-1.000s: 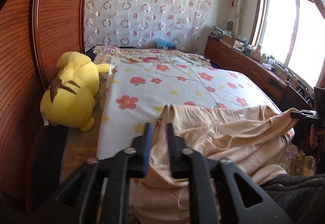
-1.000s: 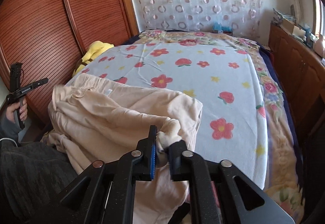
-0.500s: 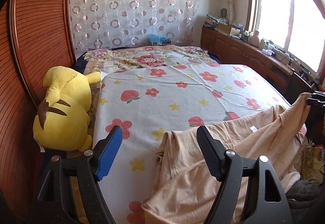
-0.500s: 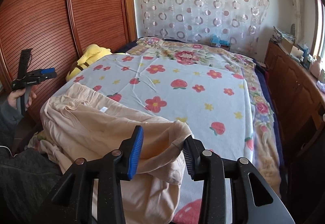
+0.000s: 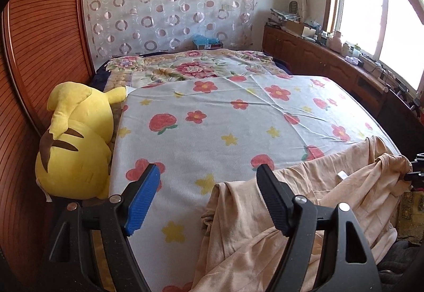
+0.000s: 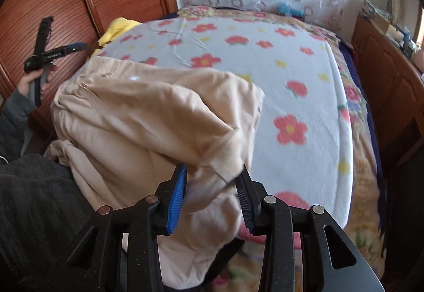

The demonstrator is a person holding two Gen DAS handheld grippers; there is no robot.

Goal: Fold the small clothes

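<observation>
A beige garment (image 5: 304,212) lies crumpled on the near edge of the flowered bed sheet (image 5: 238,127) and hangs over the side, with a small white label showing on it. My left gripper (image 5: 206,199) is wide open; the garment's left corner lies by its black finger, and the pads are not pressing on it. In the right wrist view the left gripper (image 6: 63,32) is held up, clear of the cloth. My right gripper (image 6: 210,186) stands open low over the garment (image 6: 148,117), and a loose fold lies between its pads.
A yellow plush toy (image 5: 74,143) lies at the bed's left edge against a ribbed wooden wardrobe door (image 5: 39,40). A low wooden cabinet (image 5: 331,61) with clutter on top runs under the window on the right. A dark grey sleeve (image 6: 31,199) is at the near left.
Both grippers were shut on the garment's edge and have opened and let it go. The left one has slid left off the cloth corner. The right one has sunk closer to the cloth.
</observation>
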